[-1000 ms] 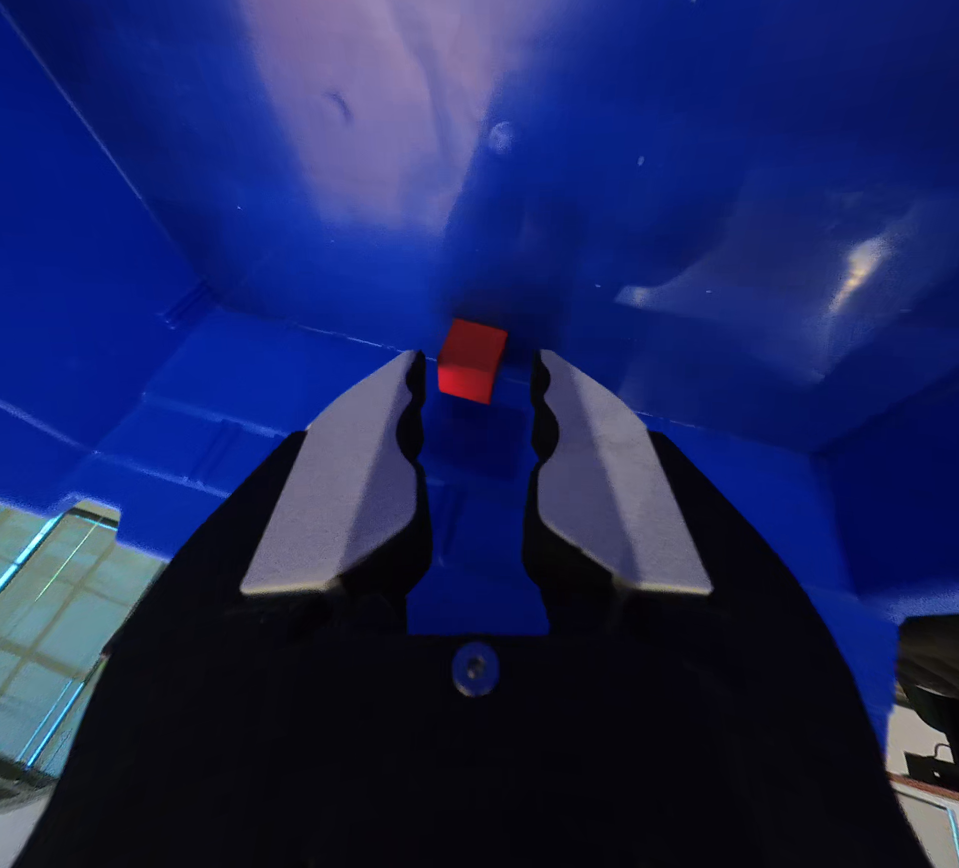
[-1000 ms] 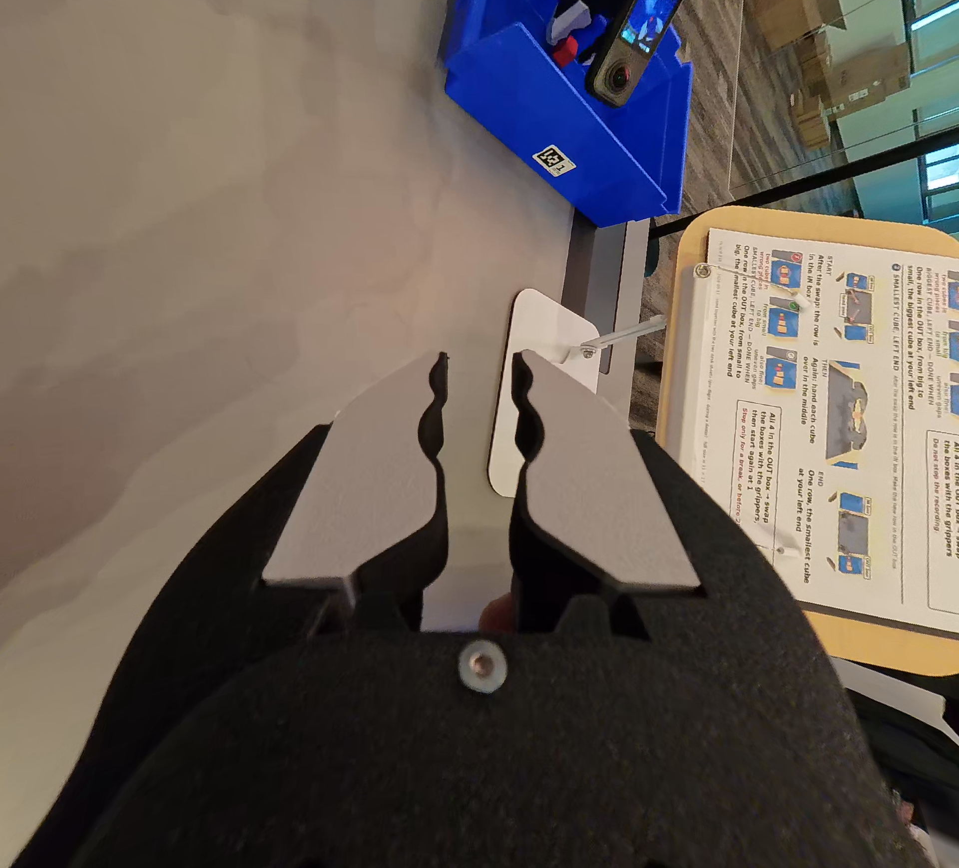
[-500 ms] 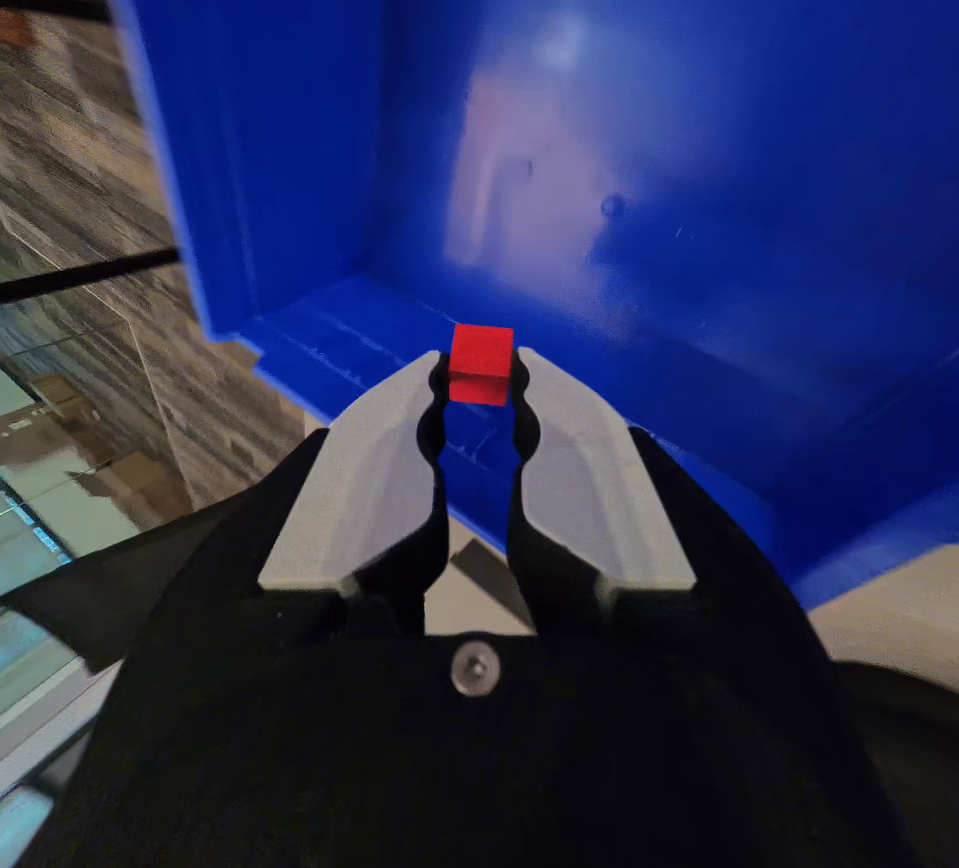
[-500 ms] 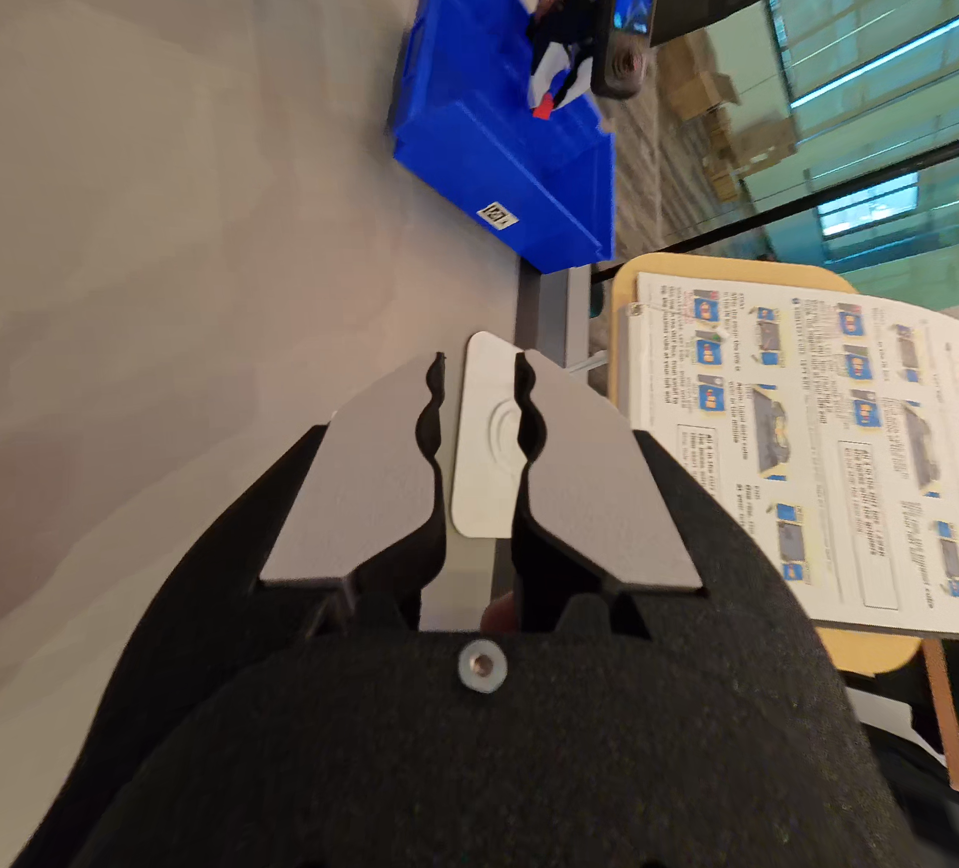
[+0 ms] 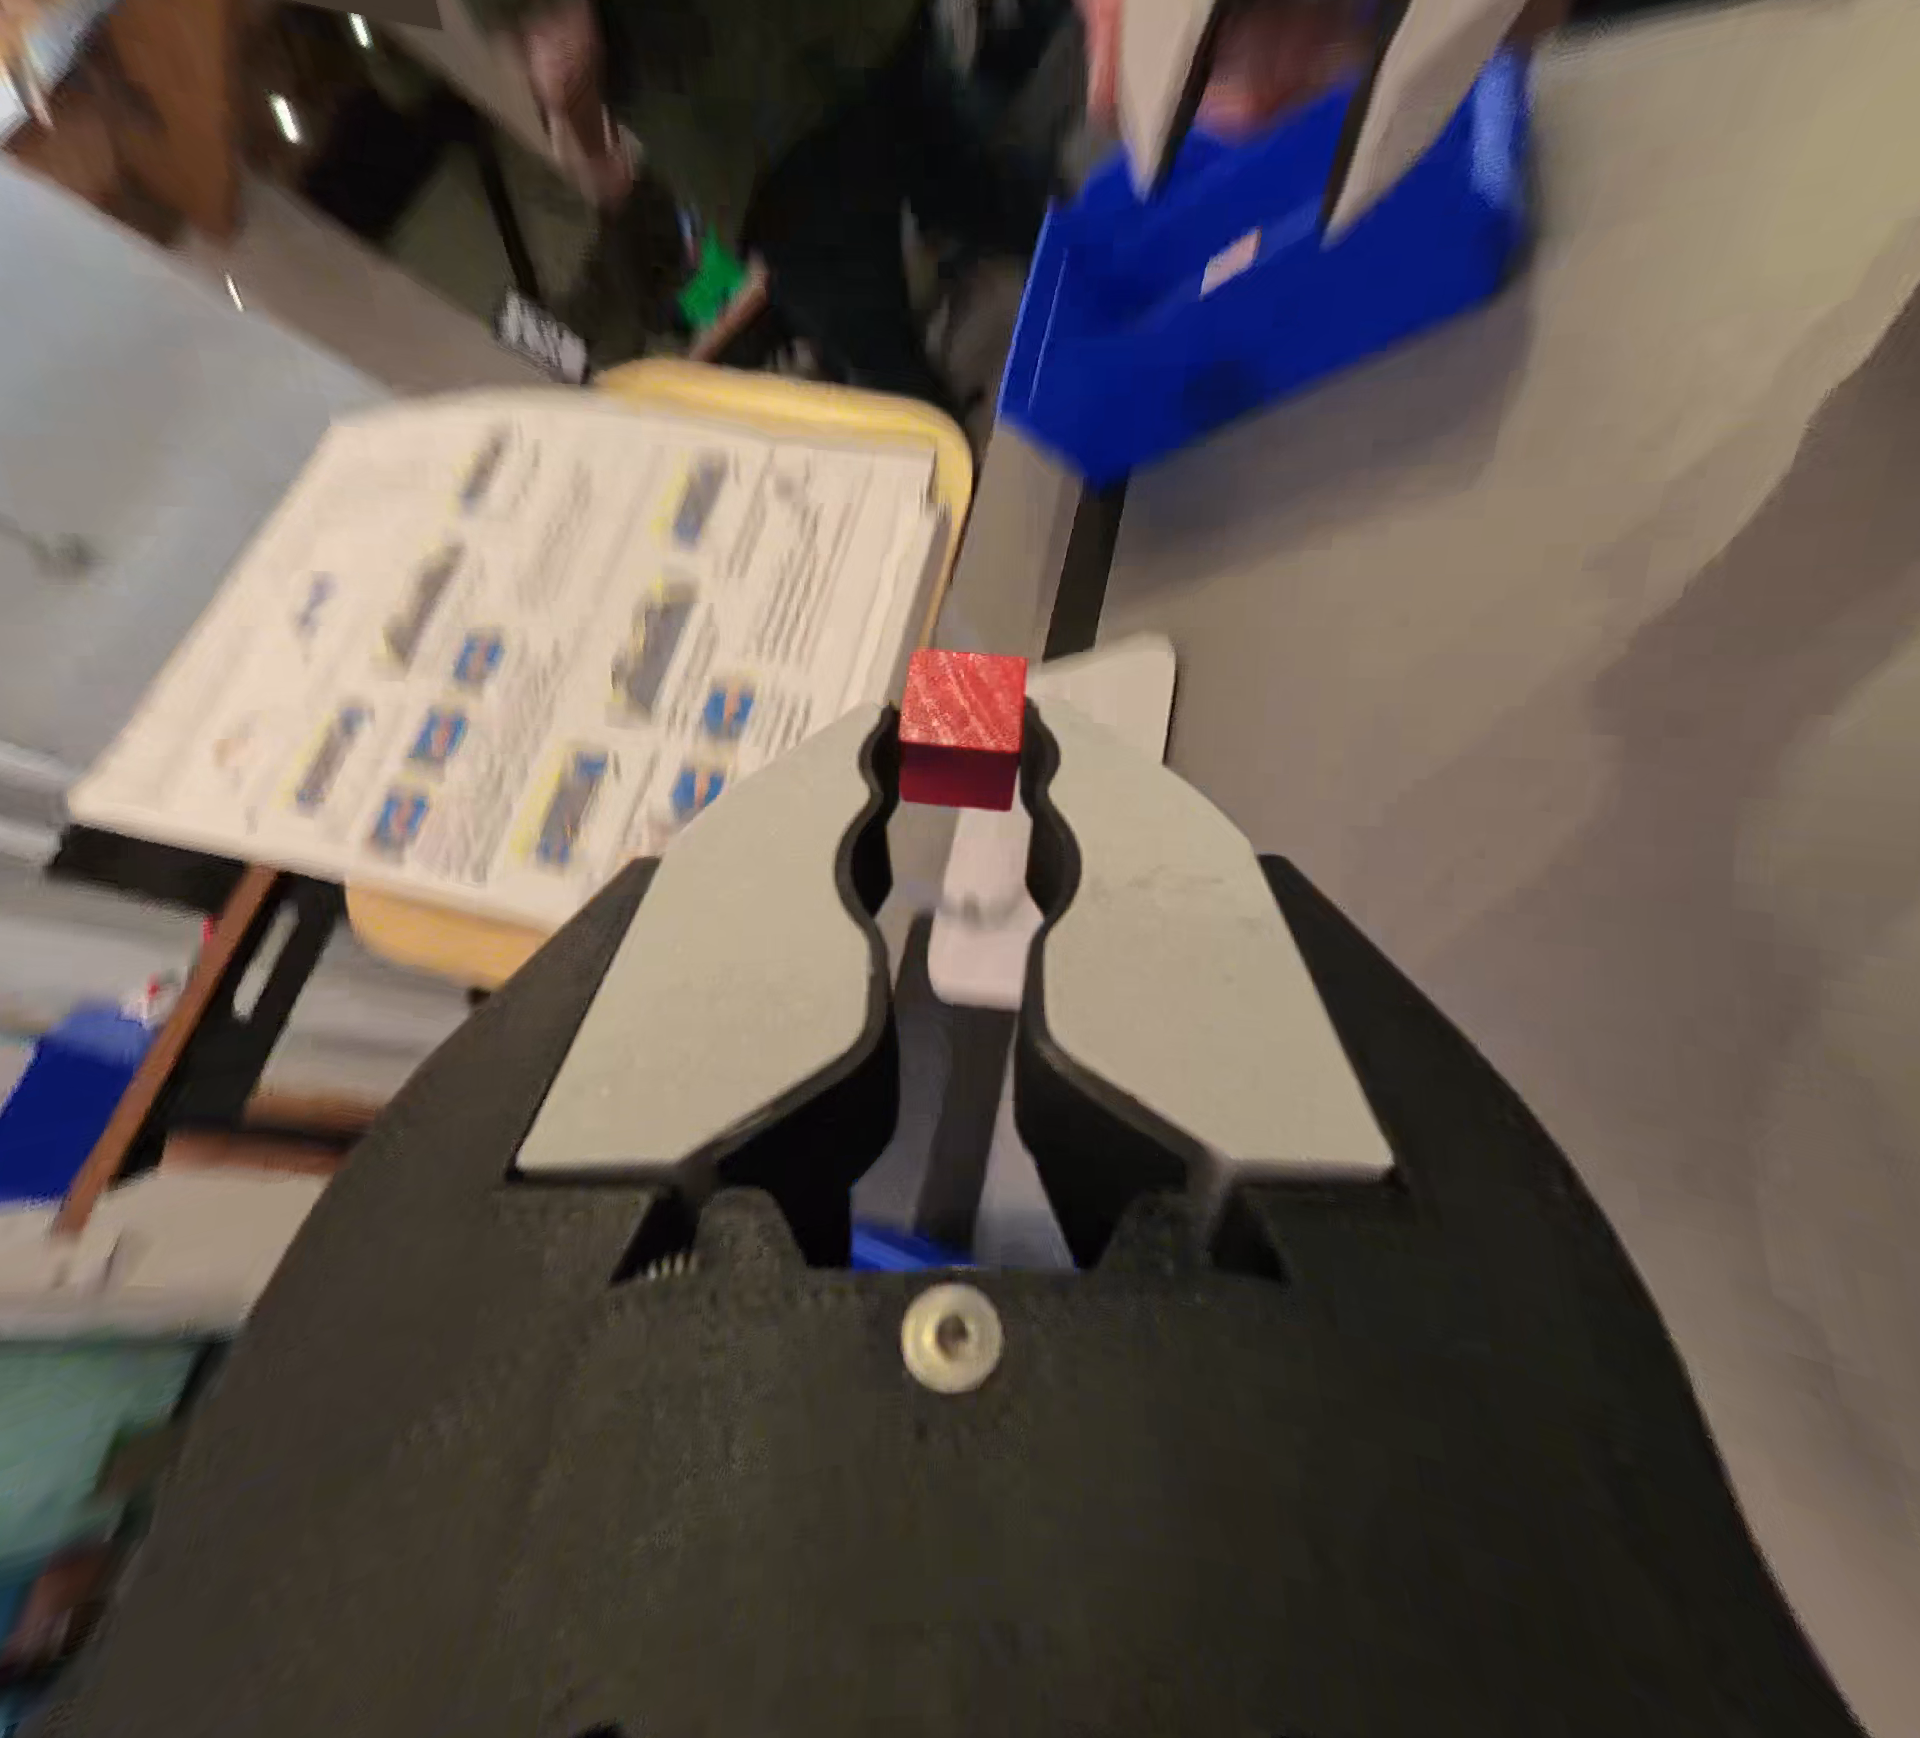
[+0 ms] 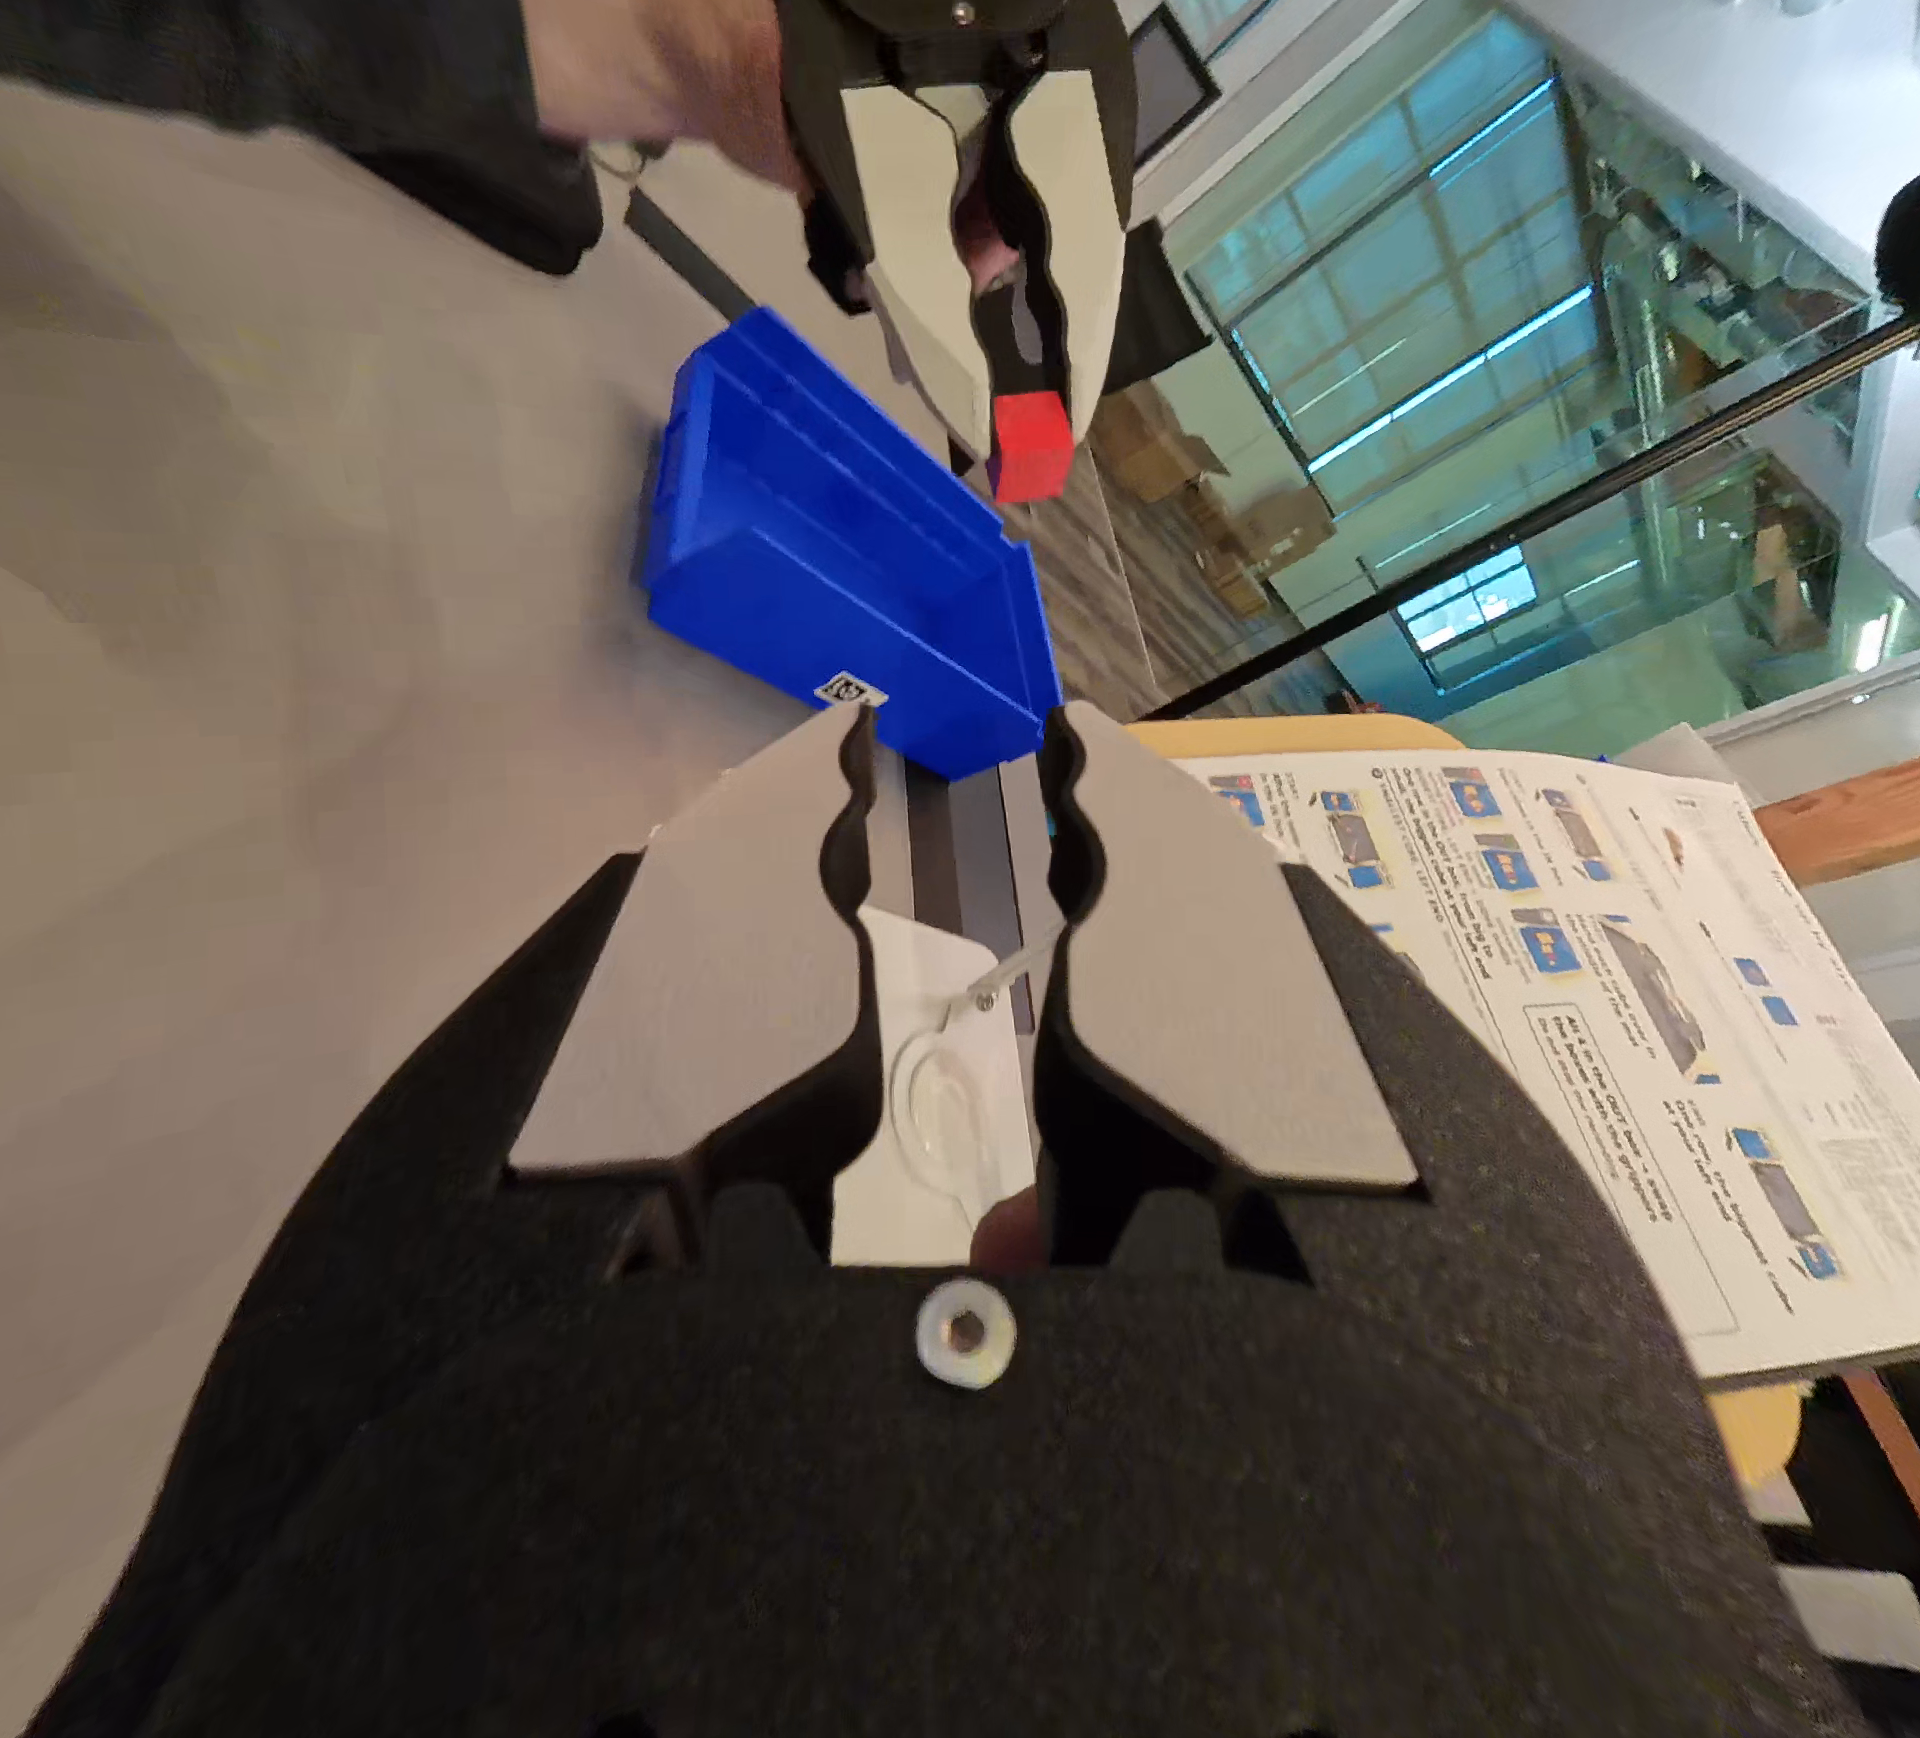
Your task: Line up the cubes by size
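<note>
One red cube shows, at the middle of the left wrist view. There are two grippers, the left and the right. Each view shows one blue bin, toward the top. One printed sheet lies at the right.

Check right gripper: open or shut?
Open. The right gripper has a clear gap between its fingers, nothing held.

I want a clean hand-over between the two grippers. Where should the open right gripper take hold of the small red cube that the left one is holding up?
Probably the free end of the red cube, which sticks out past the left gripper's fingertips. The right gripper should come head-on, pads on the two flat faces left bare.
</note>
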The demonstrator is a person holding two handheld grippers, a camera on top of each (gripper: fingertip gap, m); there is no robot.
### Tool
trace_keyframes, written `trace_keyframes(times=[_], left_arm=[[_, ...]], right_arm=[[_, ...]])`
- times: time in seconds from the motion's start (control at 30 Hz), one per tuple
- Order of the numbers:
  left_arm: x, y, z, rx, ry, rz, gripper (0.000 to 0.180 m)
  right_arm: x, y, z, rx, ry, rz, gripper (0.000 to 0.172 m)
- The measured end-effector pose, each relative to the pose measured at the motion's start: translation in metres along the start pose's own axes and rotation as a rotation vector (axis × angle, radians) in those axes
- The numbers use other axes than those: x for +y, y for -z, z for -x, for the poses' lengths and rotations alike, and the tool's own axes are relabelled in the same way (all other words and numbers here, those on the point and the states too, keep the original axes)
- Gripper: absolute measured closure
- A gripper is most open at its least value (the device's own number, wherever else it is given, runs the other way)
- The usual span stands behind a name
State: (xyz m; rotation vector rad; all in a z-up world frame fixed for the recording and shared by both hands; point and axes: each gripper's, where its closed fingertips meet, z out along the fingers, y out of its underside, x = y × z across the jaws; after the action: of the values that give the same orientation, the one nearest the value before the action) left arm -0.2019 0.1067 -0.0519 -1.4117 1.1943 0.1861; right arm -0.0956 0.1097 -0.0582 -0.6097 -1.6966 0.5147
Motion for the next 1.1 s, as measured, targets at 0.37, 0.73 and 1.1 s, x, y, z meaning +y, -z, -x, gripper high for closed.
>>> trace_keyframes(times=[0.37, 0.73, 1.1], left_arm=[[-0.098, -0.028, -0.034, 0.083, -0.055, -0.3, 0.159], [-0.109, -0.036, -0.054, 0.131, -0.128, -0.279, 0.159], [-0.114, -0.035, -0.057, 0.147, -0.121, -0.307, 0.159]], right_arm=[[-0.024, 0.011, -0.013, 0.059, -0.037, -0.172, 0.14], [-0.034, 0.01, -0.001, 0.018, 0.01, -0.219, 0.141], [-0.036, 0.009, 0.001, 0.023, 0.035, -0.22, 0.151]])
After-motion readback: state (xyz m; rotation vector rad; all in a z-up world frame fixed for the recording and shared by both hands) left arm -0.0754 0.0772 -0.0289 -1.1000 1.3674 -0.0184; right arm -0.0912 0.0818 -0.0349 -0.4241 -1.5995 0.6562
